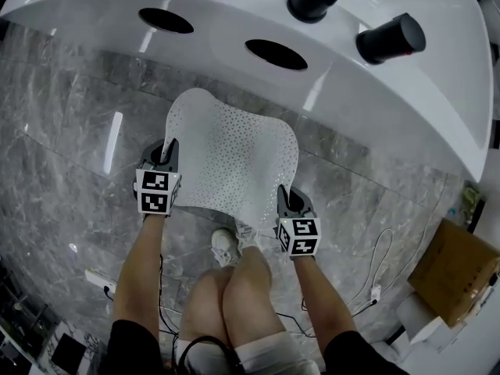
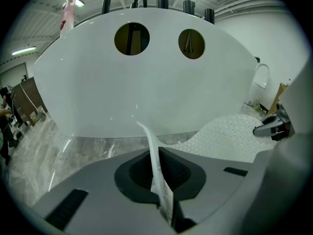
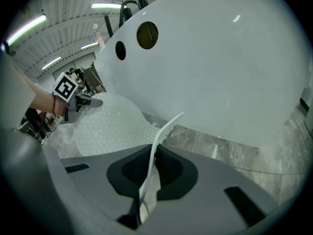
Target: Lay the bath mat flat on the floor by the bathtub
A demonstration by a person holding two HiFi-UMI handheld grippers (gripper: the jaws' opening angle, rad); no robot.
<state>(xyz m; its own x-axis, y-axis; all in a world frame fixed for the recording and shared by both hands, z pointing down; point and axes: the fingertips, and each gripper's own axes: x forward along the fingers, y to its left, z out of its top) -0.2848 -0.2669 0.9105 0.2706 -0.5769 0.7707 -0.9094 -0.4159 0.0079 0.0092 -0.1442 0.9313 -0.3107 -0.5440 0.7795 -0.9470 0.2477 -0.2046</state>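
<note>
A white perforated bath mat (image 1: 230,151) hangs stretched between my two grippers above the grey marble floor, its far edge close to the white bathtub (image 1: 367,92). My left gripper (image 1: 166,162) is shut on the mat's near left corner, and that edge (image 2: 157,170) runs between its jaws. My right gripper (image 1: 287,203) is shut on the near right corner, where the mat's edge (image 3: 151,163) stands pinched upright. The mat (image 3: 110,124) sags in the middle and curls up at its far left corner.
The tub's side has two dark oval holes (image 1: 275,54) and black fittings (image 1: 389,37) on its rim. A cardboard box (image 1: 457,268) sits at the right, with white cables (image 1: 375,268) and a power strip (image 1: 100,282) on the floor. My legs and shoes (image 1: 234,244) are just behind the mat.
</note>
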